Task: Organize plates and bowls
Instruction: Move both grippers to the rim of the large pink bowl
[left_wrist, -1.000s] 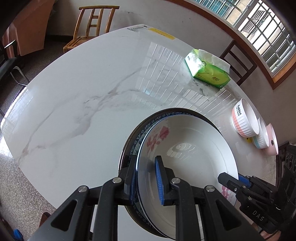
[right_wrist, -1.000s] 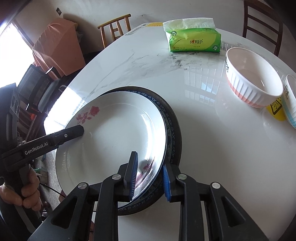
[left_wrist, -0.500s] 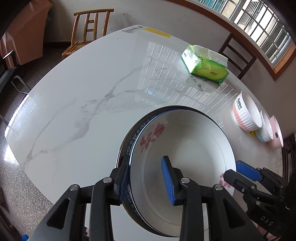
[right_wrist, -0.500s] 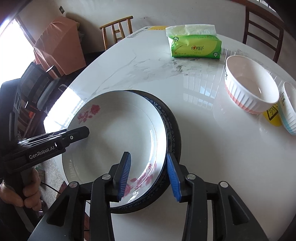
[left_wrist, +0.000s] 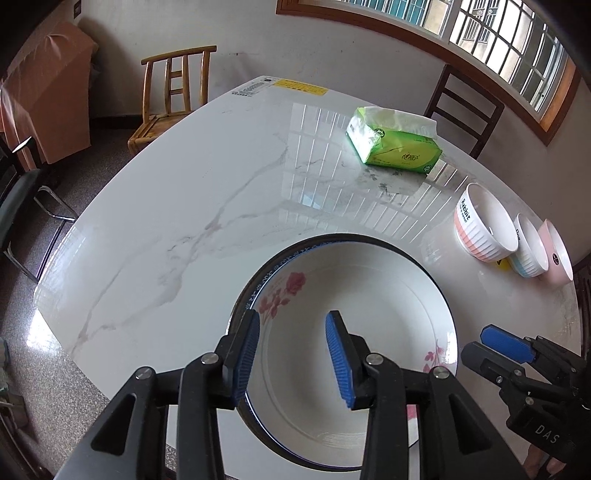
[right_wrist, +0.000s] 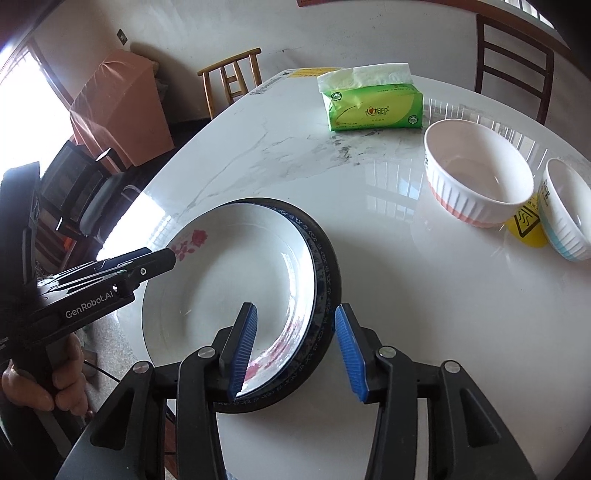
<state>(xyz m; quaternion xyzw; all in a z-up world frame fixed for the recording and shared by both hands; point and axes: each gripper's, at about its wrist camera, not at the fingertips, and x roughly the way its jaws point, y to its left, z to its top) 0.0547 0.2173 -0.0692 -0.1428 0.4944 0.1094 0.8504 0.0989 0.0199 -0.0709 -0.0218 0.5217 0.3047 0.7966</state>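
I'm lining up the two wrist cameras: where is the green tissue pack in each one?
Left wrist view: the green tissue pack lies upper right of centre on the marble table, far beyond the stacked plates.
Right wrist view: the pack sits top centre, standing broadside to the camera, just left of the pink-striped bowl.
Shared landmark: that pink-striped bowl, at the right in both views.

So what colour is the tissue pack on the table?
Green tissue pack, clearest in the right wrist view.
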